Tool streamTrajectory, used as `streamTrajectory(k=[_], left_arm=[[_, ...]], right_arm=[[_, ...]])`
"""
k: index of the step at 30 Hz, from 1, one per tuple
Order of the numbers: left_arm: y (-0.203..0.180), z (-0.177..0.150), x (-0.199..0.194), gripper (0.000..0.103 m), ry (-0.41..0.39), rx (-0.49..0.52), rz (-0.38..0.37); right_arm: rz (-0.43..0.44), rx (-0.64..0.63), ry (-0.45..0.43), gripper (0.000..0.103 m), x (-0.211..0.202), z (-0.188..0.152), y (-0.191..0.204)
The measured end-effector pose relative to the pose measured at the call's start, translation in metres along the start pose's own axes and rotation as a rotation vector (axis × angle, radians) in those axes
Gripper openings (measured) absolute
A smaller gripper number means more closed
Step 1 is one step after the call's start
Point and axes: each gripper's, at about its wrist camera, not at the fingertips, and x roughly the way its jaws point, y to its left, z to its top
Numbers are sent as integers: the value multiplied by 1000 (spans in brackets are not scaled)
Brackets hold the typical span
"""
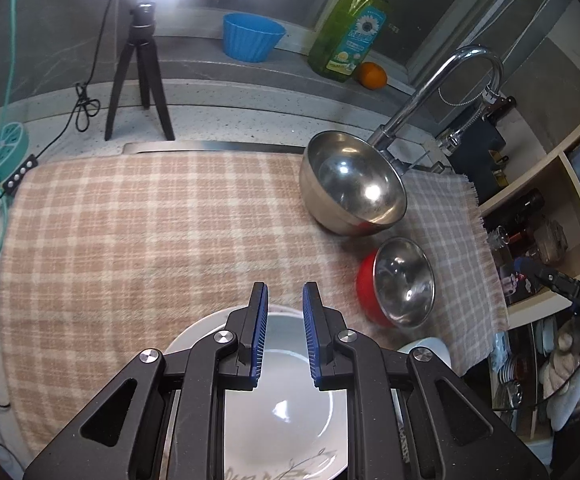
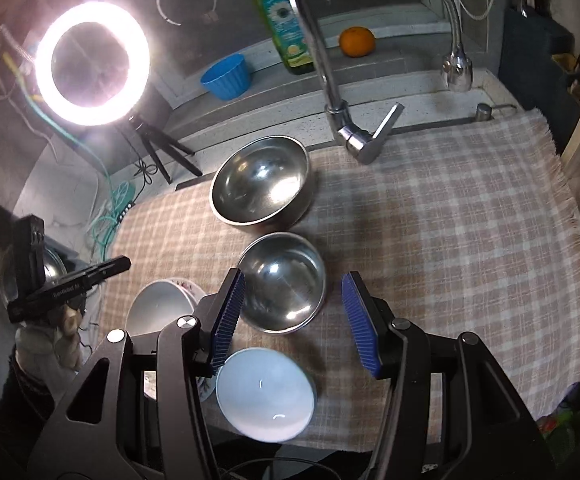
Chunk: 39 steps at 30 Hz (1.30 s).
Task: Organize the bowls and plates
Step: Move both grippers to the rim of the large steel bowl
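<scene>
Left wrist view looks down on a white bowl (image 1: 286,412) with a faint twig pattern near its rim, lying directly under the left tool (image 1: 285,292), whose blue pads are drawn close with only a narrow gap and nothing caught between them. Beyond it on the checked cloth (image 1: 130,232) that covers the table stand a small steel bowl (image 1: 404,284) nested in a red bowl (image 1: 366,288), and farther back a large steel bowl (image 1: 352,184) tilted against the base of the faucet (image 1: 442,88). In the right wrist view the right tool (image 2: 293,280) hangs over the cloth with its jaws apart and empty; the small steel bowl (image 2: 284,288) shows between the pads, below them and untouched. A plain white bowl (image 2: 266,394) sits near the cloth's front edge, just beside a flowered white bowl (image 2: 162,308) to its left. The large steel bowl (image 2: 262,184) lies behind the small one, nearly touching it. On the ledge at the back stand a blue cup (image 2: 226,76), a green soap bottle (image 2: 284,20) and an orange (image 2: 356,41), with a lit ring lamp (image 2: 92,64) on a tripod at the left.
</scene>
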Motion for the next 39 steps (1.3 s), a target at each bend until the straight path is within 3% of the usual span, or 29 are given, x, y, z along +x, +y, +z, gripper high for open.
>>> streamTrajectory(k=[8, 15, 26, 30, 39], left_arm=[[-20, 23, 32, 16, 24, -18, -21], [-16, 42, 46, 16, 31, -64, -35], [-6, 72, 79, 16, 65, -87, -33], [-2, 80, 93, 16, 94, -109, -49], [0, 97, 114, 16, 125, -130, -75]], right_arm=[[104, 107, 51, 53, 38, 22, -41], [151, 128, 83, 53, 60, 33, -45], [148, 155, 124, 53, 111, 55, -32], [153, 201, 141, 47, 129, 61, -35], [152, 248, 152, 45, 151, 69, -39]])
